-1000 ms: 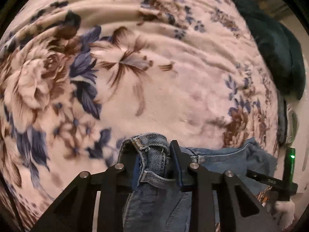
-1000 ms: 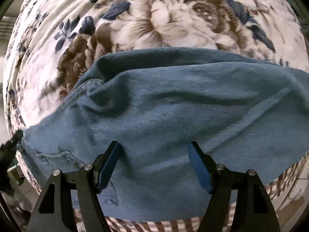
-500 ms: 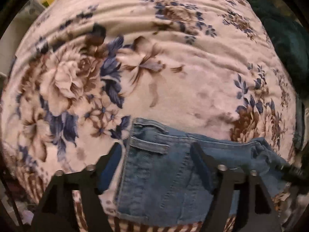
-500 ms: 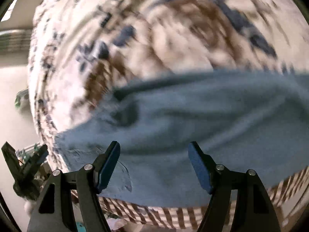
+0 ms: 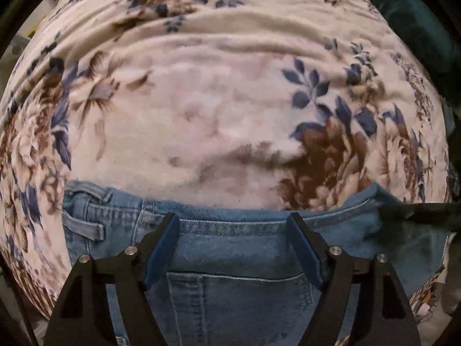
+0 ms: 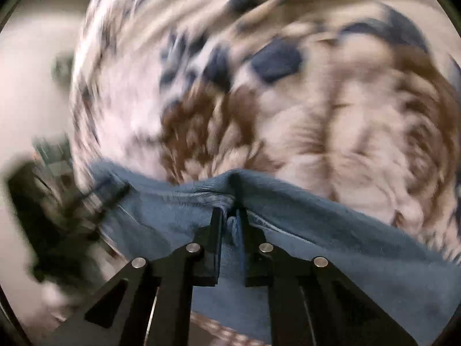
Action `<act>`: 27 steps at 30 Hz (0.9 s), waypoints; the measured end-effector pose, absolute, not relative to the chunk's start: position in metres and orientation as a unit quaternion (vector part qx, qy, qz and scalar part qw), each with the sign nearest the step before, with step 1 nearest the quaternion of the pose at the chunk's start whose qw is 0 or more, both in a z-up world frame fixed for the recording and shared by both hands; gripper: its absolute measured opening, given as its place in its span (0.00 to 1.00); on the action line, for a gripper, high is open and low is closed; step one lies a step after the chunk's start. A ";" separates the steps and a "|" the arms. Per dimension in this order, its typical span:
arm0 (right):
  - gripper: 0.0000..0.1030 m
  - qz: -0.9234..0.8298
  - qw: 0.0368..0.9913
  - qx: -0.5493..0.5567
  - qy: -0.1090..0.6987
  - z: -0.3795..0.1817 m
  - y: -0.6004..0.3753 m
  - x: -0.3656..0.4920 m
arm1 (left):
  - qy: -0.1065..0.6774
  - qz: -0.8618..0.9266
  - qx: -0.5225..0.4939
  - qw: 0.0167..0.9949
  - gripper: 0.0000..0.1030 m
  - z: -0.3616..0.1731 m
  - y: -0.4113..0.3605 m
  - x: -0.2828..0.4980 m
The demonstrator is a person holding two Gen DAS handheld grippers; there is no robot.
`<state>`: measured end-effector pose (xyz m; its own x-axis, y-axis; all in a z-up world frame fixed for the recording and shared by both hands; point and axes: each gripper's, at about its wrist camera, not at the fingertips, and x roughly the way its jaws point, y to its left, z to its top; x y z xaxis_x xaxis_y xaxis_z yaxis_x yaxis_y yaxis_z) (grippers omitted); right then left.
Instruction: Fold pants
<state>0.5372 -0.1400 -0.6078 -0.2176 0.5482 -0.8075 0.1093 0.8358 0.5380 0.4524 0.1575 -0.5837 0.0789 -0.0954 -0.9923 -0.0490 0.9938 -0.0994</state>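
Blue denim pants point(image 5: 230, 242) lie on a floral blanket point(image 5: 219, 109), waistband toward the far side, a belt loop at the left and a back pocket near me. My left gripper point(image 5: 233, 248) is open and hovers over the waistband, holding nothing. In the right wrist view, which is blurred by motion, my right gripper point(image 6: 232, 225) is shut on a bunched edge of the pants point(image 6: 317, 219). The right gripper's dark shape shows at the right edge of the left wrist view point(image 5: 423, 212).
The blanket point(image 6: 288, 101) covers a bed that extends far beyond the pants. A dark teal cushion or throw point(image 5: 409, 20) lies at the back right. A checked fabric edge point(image 6: 230, 331) shows under the pants near me. Pale floor point(image 6: 31, 86) lies to the left.
My left gripper let go of the waistband corner, opened, and moved right along the waistband. My right gripper moved toward the pants' edge and shut on it.
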 end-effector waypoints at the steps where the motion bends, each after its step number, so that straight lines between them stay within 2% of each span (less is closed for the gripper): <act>1: 0.09 0.180 0.589 0.240 0.750 -0.605 -0.150 0.537 | 0.677 -0.014 -0.054 0.734 0.73 -0.583 0.158 0.452; 4: 0.12 0.215 0.557 0.299 0.744 -0.613 -0.158 0.543 | 0.676 -0.013 -0.062 0.734 0.73 -0.581 0.161 0.453; 7: 0.38 0.236 0.523 0.271 0.773 -0.635 -0.140 0.553 | 0.676 -0.012 -0.061 0.735 0.73 -0.580 0.163 0.453; 8: 0.42 0.240 0.512 0.256 0.784 -0.642 -0.127 0.554 | 0.676 -0.013 -0.059 0.735 0.73 -0.580 0.164 0.454; 15: 0.43 0.240 0.527 0.135 0.804 -0.645 -0.099 0.558 | 0.673 -0.012 -0.041 0.738 0.73 -0.580 0.163 0.449; 16: 0.50 0.250 0.523 0.127 0.805 -0.647 -0.096 0.557 | 0.675 -0.012 -0.040 0.737 0.73 -0.582 0.163 0.450; 17: 0.53 0.255 0.514 0.135 0.807 -0.651 -0.091 0.556 | 0.675 -0.012 -0.039 0.737 0.73 -0.583 0.163 0.449; 22: 0.53 0.310 0.472 0.234 0.792 -0.654 -0.091 0.563 | 0.677 -0.013 -0.042 0.735 0.73 -0.588 0.165 0.450; 25: 0.46 0.272 0.485 0.209 0.805 -0.673 -0.103 0.567 | 0.678 -0.017 -0.041 0.734 0.73 -0.590 0.167 0.452; 27: 0.55 0.288 0.483 0.201 0.802 -0.676 -0.093 0.564 | 0.679 -0.017 -0.036 0.733 0.73 -0.593 0.169 0.453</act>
